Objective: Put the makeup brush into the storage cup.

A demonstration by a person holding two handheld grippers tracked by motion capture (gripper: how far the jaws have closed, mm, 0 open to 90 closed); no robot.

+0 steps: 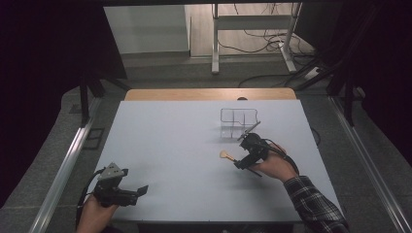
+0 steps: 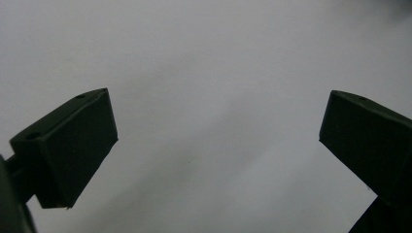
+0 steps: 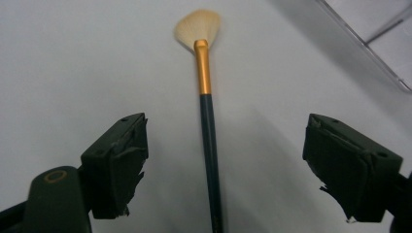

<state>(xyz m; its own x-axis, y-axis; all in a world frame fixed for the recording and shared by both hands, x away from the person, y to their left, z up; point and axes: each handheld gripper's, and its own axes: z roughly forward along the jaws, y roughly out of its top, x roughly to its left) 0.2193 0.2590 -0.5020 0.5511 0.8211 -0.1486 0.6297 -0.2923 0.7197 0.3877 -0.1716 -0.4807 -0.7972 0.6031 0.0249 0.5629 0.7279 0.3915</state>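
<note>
A fan brush [image 3: 209, 145] with pale bristles, a gold ferrule and a dark handle lies flat on the white table [image 1: 170, 145]. In the high view its bristles [image 1: 224, 155] point left, just past my right gripper [image 1: 240, 162]. In the right gripper view the right gripper [image 3: 226, 145] is open, one jaw on each side of the handle, and neither pad touches it. My left gripper [image 1: 142, 190] rests at the front left of the table. It is open [image 2: 218, 145], with only bare table between its jaws.
A clear plastic organiser [image 1: 238, 124] with compartments stands just behind the right hand; its edge [image 3: 369, 43] shows at the upper right of the right gripper view. A thin dark rod [image 1: 249, 130] leans by it. A wooden strip [image 1: 209, 94] borders the table's far edge.
</note>
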